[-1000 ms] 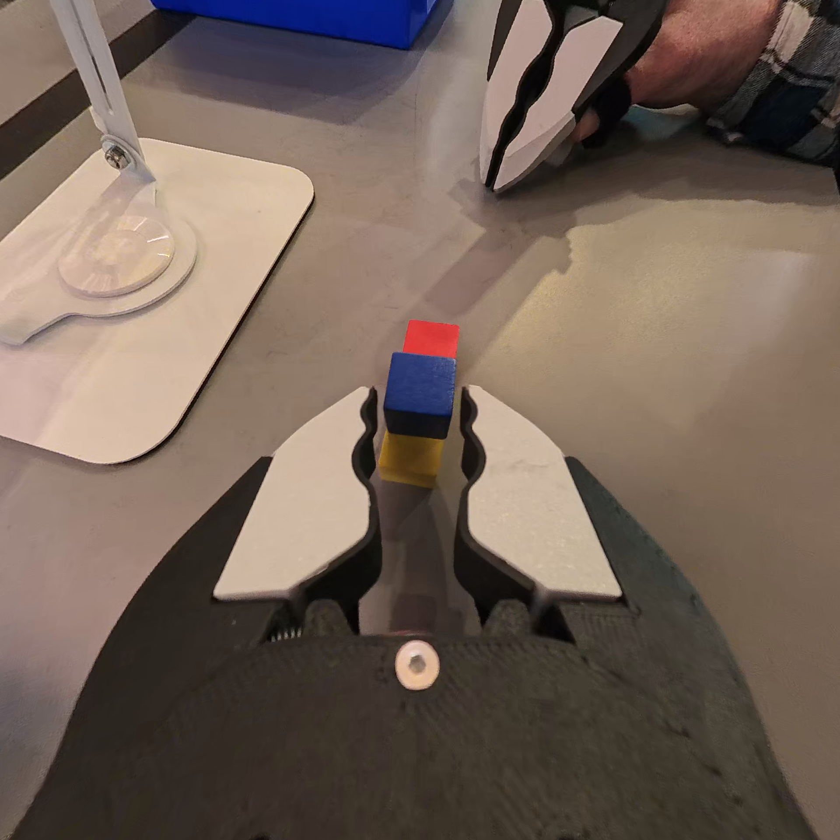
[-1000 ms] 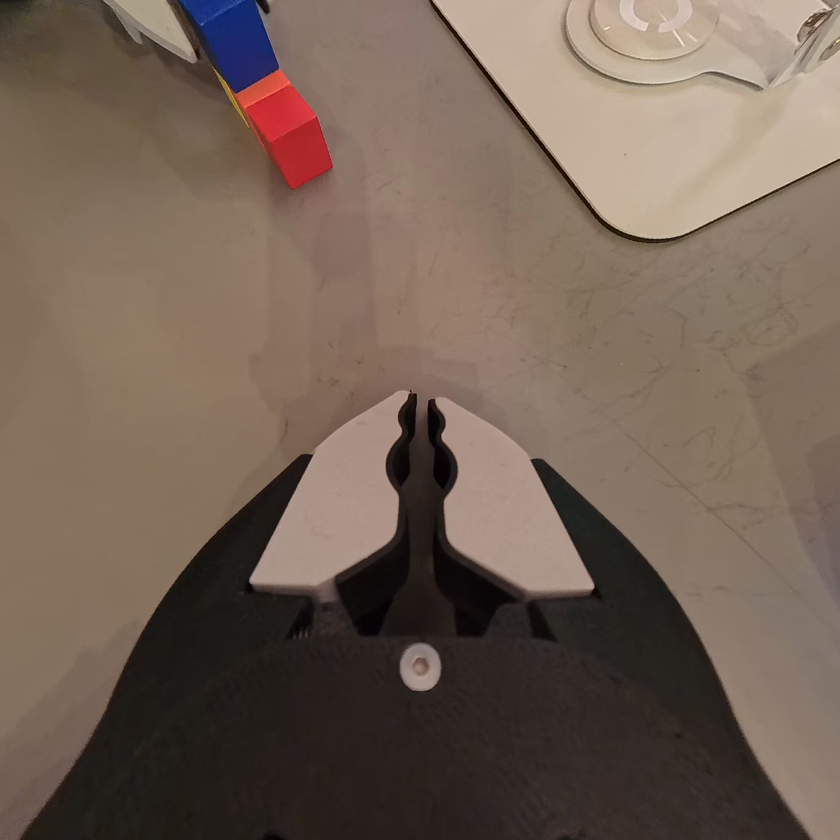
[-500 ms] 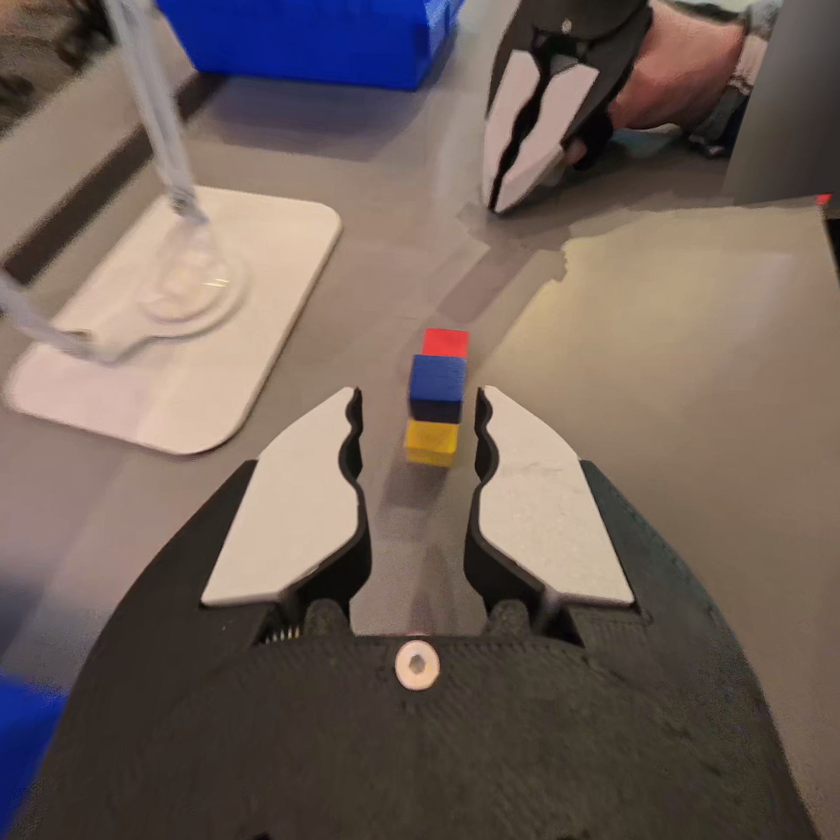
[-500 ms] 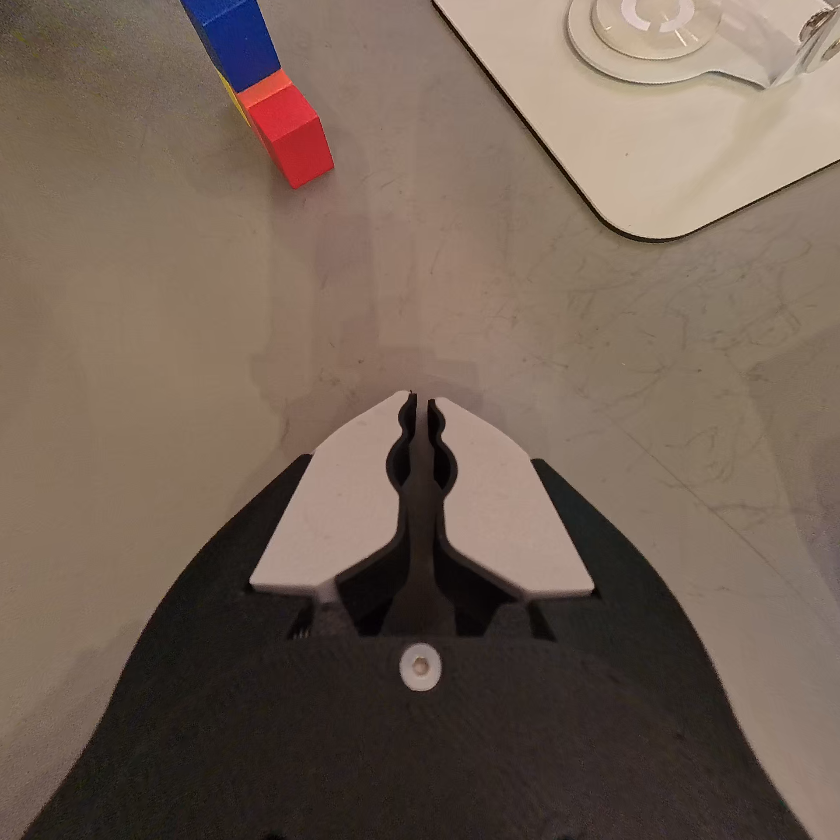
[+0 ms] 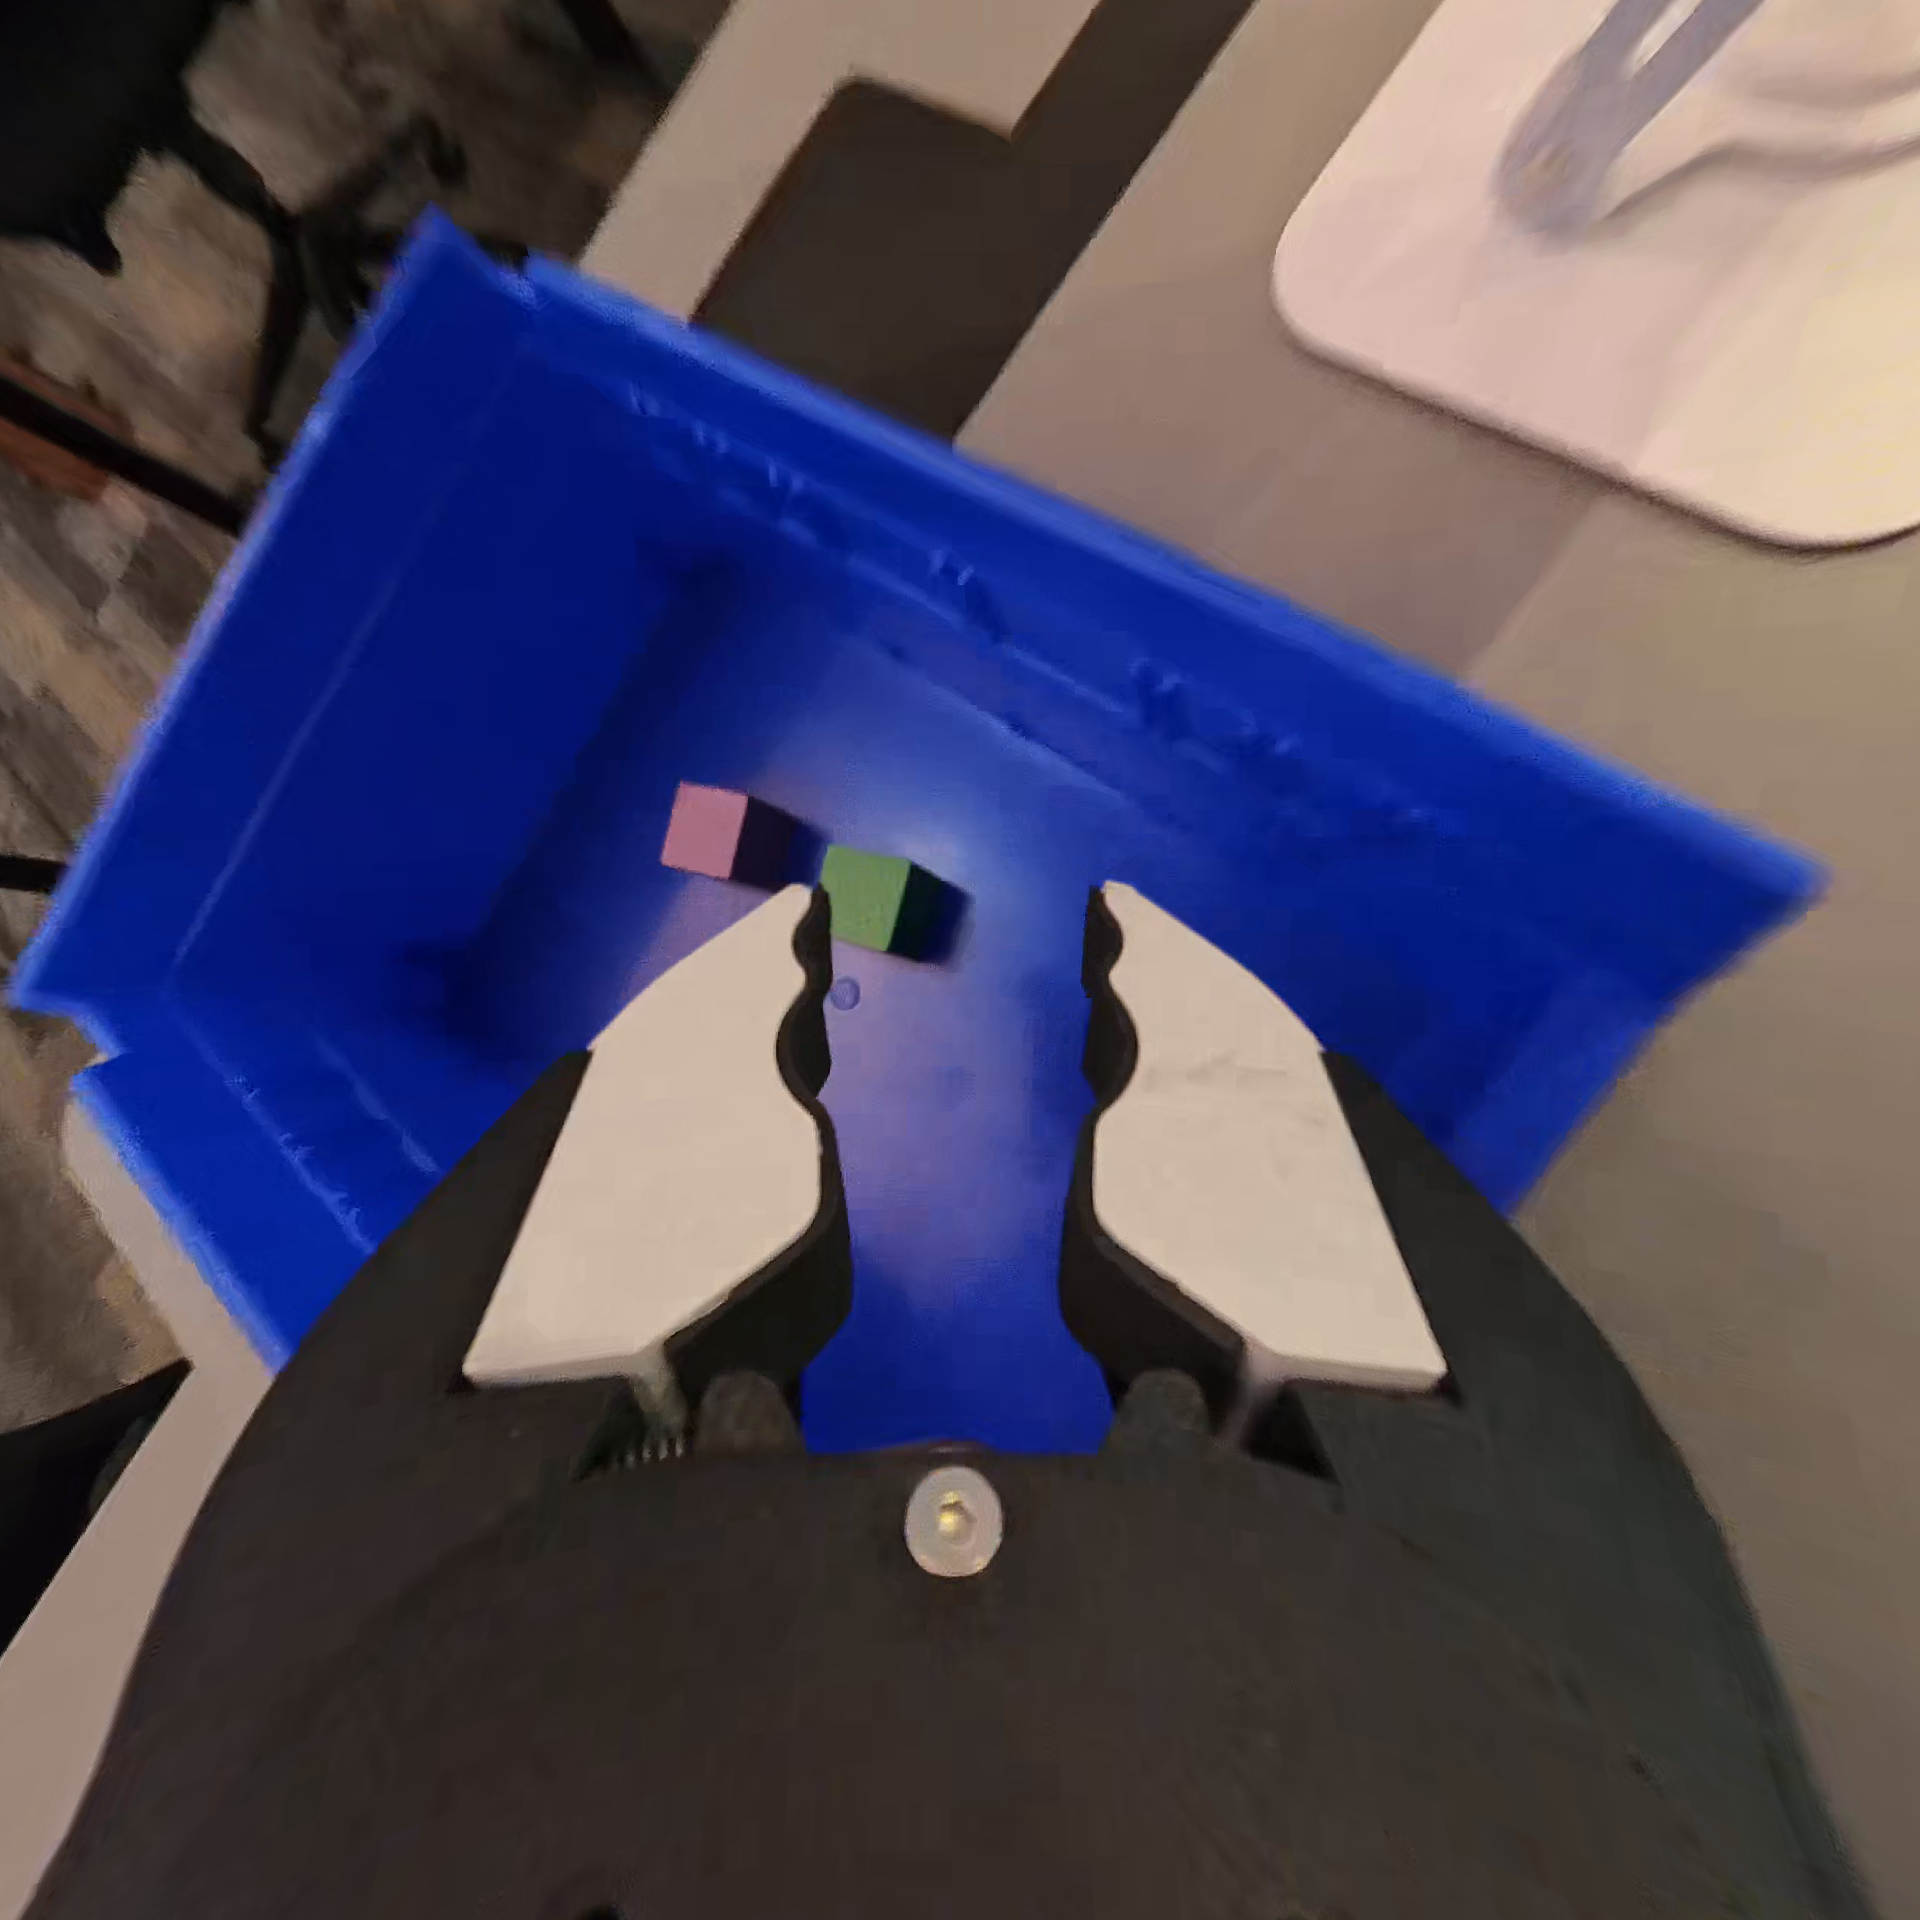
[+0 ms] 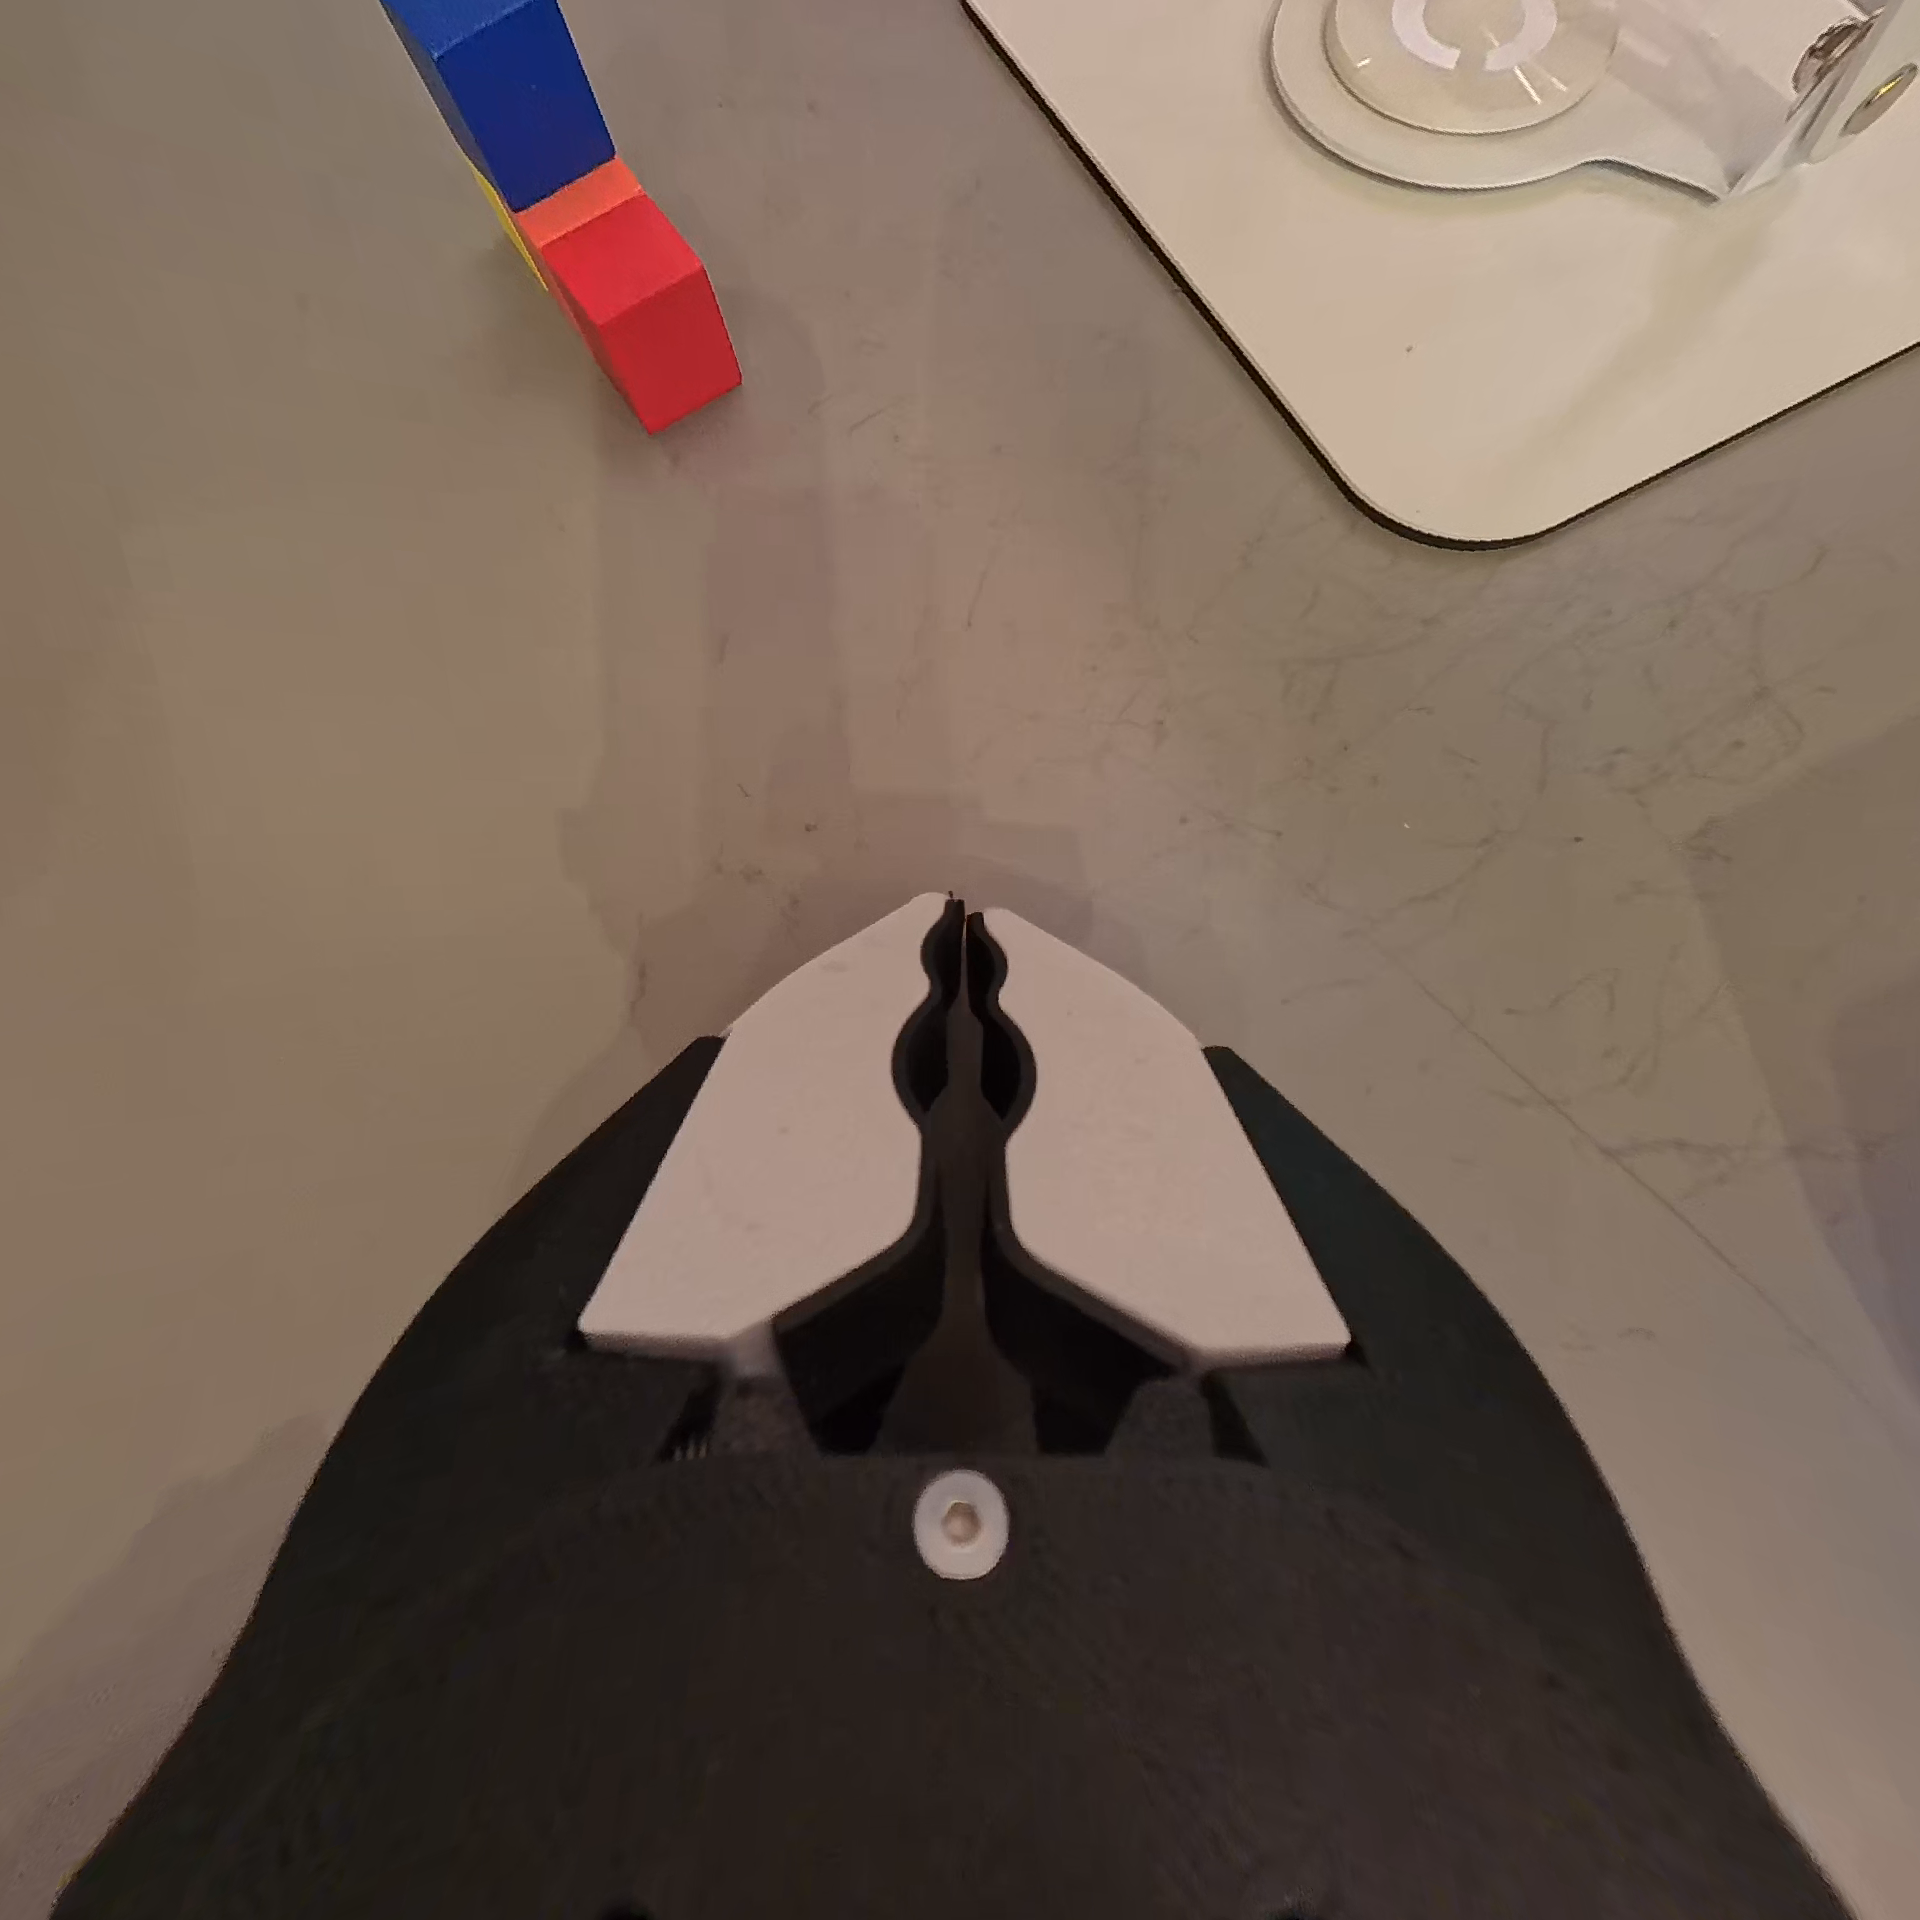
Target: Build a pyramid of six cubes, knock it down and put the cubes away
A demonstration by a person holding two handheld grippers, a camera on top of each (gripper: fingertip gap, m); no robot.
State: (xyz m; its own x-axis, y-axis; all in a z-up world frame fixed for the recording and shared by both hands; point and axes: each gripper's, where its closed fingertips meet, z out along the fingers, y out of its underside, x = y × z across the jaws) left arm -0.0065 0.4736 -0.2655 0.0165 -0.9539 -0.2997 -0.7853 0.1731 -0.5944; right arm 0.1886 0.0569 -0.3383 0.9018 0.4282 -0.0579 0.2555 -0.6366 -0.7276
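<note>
My left gripper [image 5: 956,899] is open and empty, and it hovers over a blue bin [image 5: 1351,831]. A pink cube [image 5: 707,844] and a green cube [image 5: 868,899] lie on the bin's floor, just beyond my left fingertip [image 5: 769,935]. The view is blurred. In the right wrist view, a blue cube [image 6: 509,94] sits on top of a red cube [image 6: 644,301] and a yellow cube [image 6: 509,234] at the upper left. My right gripper [image 6: 958,909] is shut on nothing and sits low over the grey table [image 6: 1143,675], well short of the cubes.
A white base plate with a clear stand on it [image 6: 1507,312] lies to the right of the cubes. It also shows in the left wrist view [image 5: 1662,364], right of the bin. The table's edge and the floor lie left of the bin. The gap from one gripper's tips to the other's is roughly 45 cm.
My left gripper opened off the blue cube, left it on the yellow and red cubes, and swung over to the blue bin. My right gripper's fingers closed the last small gap and stayed in place.
</note>
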